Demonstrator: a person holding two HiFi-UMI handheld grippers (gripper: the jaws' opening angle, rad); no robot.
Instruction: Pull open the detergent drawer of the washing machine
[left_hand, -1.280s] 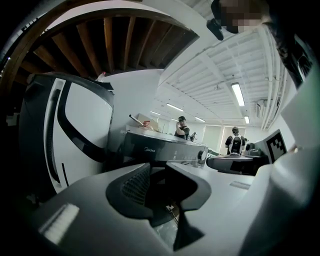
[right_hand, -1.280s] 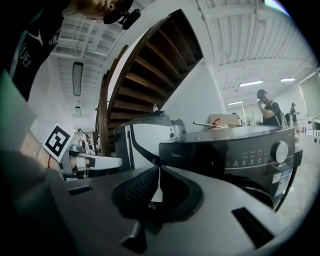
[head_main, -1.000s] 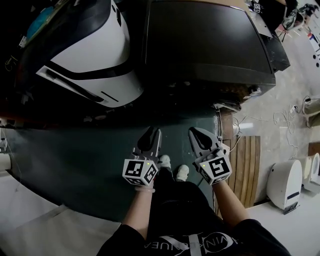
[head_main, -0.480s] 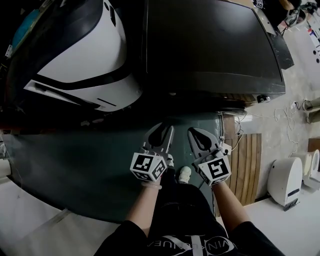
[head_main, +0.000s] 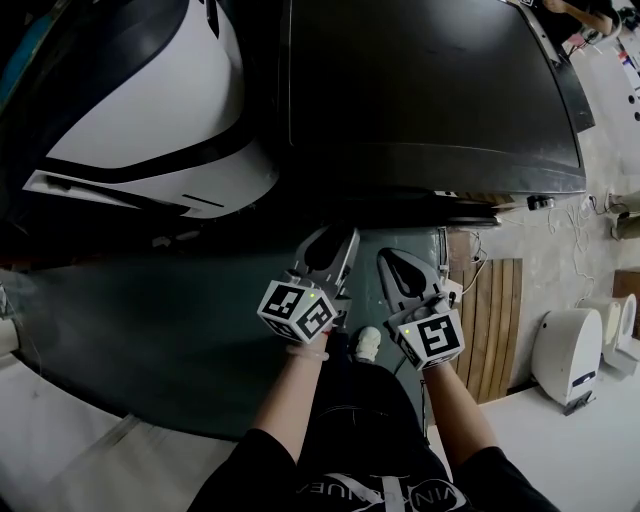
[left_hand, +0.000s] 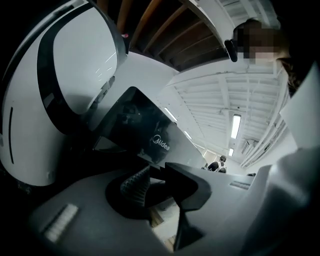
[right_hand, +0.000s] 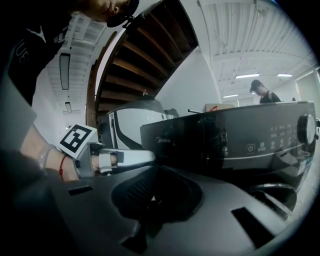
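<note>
The dark Midea washing machine (head_main: 430, 90) stands at the far side, to the right of a white rounded appliance (head_main: 150, 110). Both tools hang low before its front edge, touching nothing. The left gripper (head_main: 338, 245) has its jaws a little apart with nothing between them. The right gripper (head_main: 393, 265), just beside it, has its jaws closed together and holds nothing.

The detergent drawer (right_hand: 175, 145), as far as I can judge, is the glossy panel with the logo at the left end of the control strip. A faint upright seam parts it from the buttons and the dial (right_hand: 307, 130) at the right end. In the head view it is hidden under the machine's top.

Its face runs wide, left to right, and looks out toward the person. The drawer's long axis should lie front to back, into the cabinet, so it would come straight out toward the near side. I'd expect a light, stiff plastic tray that slides easily past a small catch. The face looks smooth and slippery, so pinching it flat seems a poor bet — better to hook a jaw under its lower edge, where a finger recess usually sits, though no view shows one clearly.
</note>
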